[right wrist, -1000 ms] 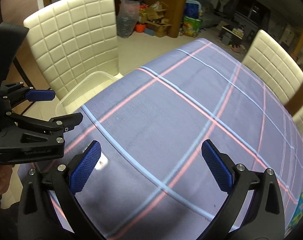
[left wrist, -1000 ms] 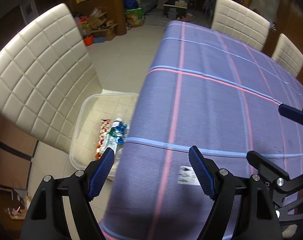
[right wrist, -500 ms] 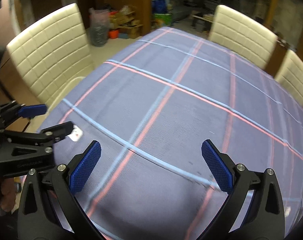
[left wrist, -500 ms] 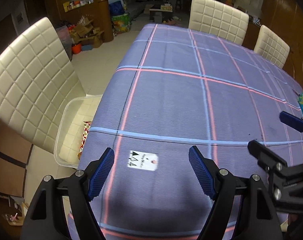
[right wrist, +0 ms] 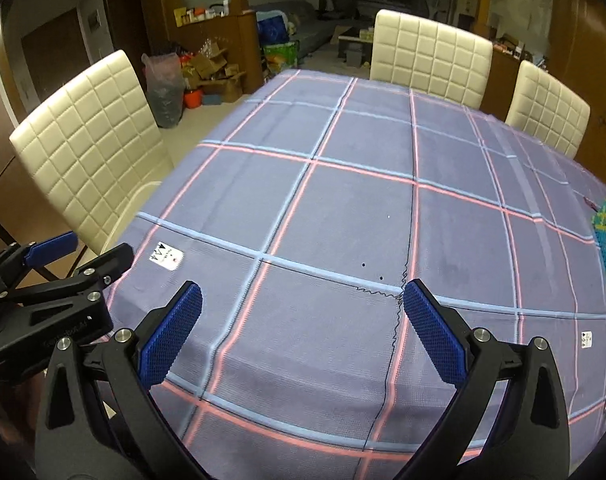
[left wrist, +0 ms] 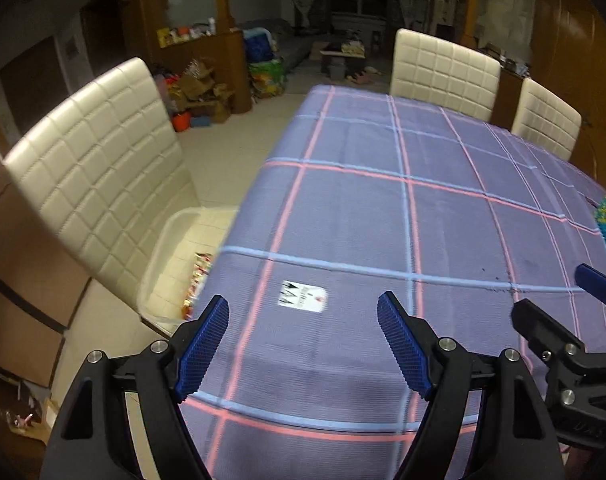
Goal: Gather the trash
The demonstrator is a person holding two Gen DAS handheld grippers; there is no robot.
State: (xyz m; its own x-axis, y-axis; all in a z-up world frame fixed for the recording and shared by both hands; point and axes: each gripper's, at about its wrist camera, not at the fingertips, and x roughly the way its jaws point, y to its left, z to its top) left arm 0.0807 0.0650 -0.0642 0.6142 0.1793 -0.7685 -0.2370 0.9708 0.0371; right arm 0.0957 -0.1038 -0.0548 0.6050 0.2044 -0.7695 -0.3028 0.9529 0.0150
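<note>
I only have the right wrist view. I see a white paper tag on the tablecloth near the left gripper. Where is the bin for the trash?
Observer: A clear plastic bin sits on the seat of the cream chair, beside the edge of the table.
Operator: Anything in it?
Observer: Yes, colourful wrappers lie in it, on the side nearest the table.
Operator: Is the left gripper lined up with the tag?
Observer: Roughly. In its own view the tag lies just ahead of the left gripper, centred between the open fingers and untouched.
</note>
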